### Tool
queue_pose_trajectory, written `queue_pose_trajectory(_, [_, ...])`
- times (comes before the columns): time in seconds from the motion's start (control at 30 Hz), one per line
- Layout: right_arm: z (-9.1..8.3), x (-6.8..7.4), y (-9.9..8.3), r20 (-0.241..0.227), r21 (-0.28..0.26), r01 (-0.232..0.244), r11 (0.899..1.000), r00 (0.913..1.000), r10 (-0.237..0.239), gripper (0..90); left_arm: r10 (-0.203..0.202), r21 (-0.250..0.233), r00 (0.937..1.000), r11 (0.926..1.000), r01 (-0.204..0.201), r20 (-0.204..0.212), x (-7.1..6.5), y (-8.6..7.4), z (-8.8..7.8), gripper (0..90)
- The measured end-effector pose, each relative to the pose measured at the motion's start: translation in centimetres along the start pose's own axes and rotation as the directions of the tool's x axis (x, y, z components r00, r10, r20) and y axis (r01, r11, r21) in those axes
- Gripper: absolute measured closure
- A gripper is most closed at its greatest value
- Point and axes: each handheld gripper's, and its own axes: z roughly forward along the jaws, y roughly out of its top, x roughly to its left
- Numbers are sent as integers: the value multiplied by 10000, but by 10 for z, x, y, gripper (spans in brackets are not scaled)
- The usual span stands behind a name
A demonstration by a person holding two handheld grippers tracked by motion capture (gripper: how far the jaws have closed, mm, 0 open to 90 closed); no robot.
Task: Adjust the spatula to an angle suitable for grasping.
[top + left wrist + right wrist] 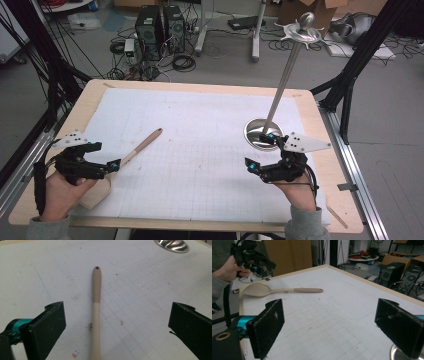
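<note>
A wooden spoon (pixel 142 145) lies flat on the white gridded mat (pixel 200 150) at the left, its bowl toward the table's front edge and partly under the person's left hand. My left gripper (pixel 105 157) hovers just above the spoon's handle (pixel 96 302); its jaws stand wide on either side and the pads do not touch it. My right gripper (pixel 261 151) is open and empty at the right, beside the round base of a metal stand (pixel 257 132). In the right gripper view the spoon (pixel 279 290) lies far off, with the left gripper (pixel 259 263) above its bowl.
The metal stand's thin pole (pixel 282 85) leans up and to the right to a disc with a knob (pixel 305 27). Its shiny base (pixel 172 245) sits at the mat's right side. The wooden table edge (pixel 200 225) runs in front. Computers and cables lie on the floor beyond.
</note>
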Motion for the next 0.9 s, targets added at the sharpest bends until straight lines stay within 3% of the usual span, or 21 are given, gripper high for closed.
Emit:
queue_pose_trajectory(0.43, [-4,2,-2,79,54,0,10000,10000,0,81,-284,414,9995,9987,288,-98,13,-7,9,18])
queue_pose_trajectory(0.9, [-5,1,-2,159,-50,-43,10000,9999,43,81,-234,686,9997,9974,229,65,12,-8,17,18])
